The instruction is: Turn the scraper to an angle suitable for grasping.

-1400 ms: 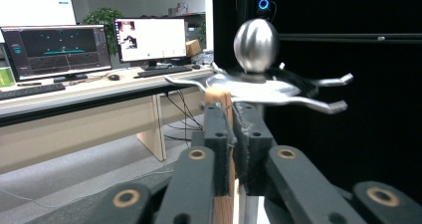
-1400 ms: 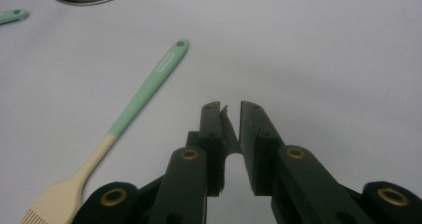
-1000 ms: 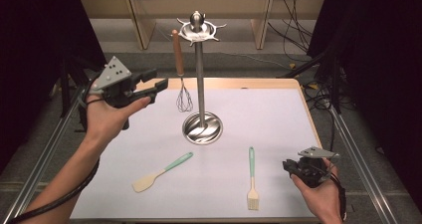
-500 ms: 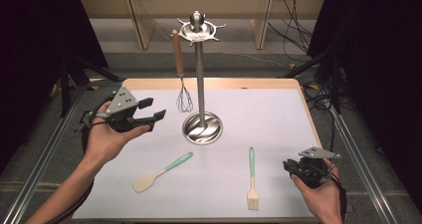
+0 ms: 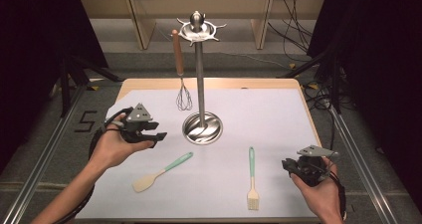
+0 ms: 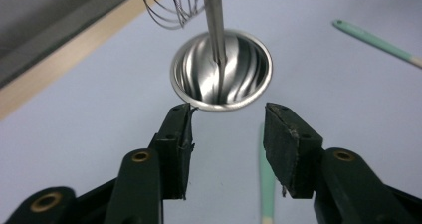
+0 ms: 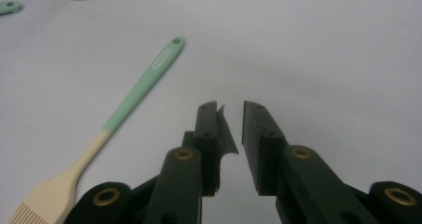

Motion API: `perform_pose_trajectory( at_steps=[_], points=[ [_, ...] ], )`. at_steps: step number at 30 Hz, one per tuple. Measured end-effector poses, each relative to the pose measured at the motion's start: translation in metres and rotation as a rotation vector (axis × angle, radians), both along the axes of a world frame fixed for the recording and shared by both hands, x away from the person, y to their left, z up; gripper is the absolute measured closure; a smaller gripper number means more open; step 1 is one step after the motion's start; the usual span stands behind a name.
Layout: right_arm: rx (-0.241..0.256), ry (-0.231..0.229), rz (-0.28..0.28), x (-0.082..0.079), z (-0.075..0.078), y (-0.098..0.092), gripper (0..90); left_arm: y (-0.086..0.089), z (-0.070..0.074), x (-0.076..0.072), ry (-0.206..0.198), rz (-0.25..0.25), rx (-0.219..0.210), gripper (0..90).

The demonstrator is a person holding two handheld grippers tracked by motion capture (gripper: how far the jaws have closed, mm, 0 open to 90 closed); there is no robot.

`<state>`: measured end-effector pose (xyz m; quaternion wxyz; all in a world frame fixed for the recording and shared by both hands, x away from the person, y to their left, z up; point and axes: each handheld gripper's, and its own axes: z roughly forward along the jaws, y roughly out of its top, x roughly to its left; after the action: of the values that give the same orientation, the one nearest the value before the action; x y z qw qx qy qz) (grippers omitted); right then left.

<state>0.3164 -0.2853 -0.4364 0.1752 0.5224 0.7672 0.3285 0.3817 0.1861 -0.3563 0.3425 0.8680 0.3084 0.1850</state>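
A steel utensil stand (image 5: 201,127) with a round base (image 6: 221,69) rises mid-table. A wooden-handled whisk (image 5: 180,74) hangs from its top hub, and its wires (image 6: 169,5) show in the left gripper view. My left gripper (image 5: 158,134) (image 6: 228,134) hovers open just left of the base, empty. A mint-handled spatula (image 5: 161,171) lies on the table, its handle (image 6: 267,184) under the jaws. A mint-handled pastry brush (image 5: 252,176) (image 7: 124,109) lies left of my right gripper (image 5: 288,165) (image 7: 230,109). That gripper rests low with a narrow gap and nothing in it.
A white mat (image 5: 268,114) covers the wooden table. Metal rails (image 5: 45,159) run along both sides. Cables (image 5: 298,30) lie on the floor behind, by a wooden frame. Bare mat stretches right of the stand.
My left gripper has come down and toward the near side, from beside the whisk to just left of the stand base. The right gripper has stayed put.
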Motion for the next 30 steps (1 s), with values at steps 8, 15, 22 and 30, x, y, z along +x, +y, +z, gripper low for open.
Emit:
perform_pose_trajectory(
  at_steps=[8,15,22,30],
  points=[
    [-0.017,0.003,-0.003,-0.005,0.005,0.004,77.8,-0.008,-0.021,0.002,0.166,-0.043,0.155,56.9],
    [-0.019,0.014,0.003,-0.007,0.006,0.005,77.8,-0.013,-0.044,0.002,0.234,-0.077,0.228,57.0],
    [-0.013,0.002,0.029,-0.006,0.005,0.008,77.8,-0.023,-0.064,0.003,0.307,-0.115,0.292,57.4],
    [-0.022,0.007,0.032,-0.006,0.006,0.007,78.0,-0.037,-0.081,0.007,0.370,-0.143,0.357,57.5]
  ],
)
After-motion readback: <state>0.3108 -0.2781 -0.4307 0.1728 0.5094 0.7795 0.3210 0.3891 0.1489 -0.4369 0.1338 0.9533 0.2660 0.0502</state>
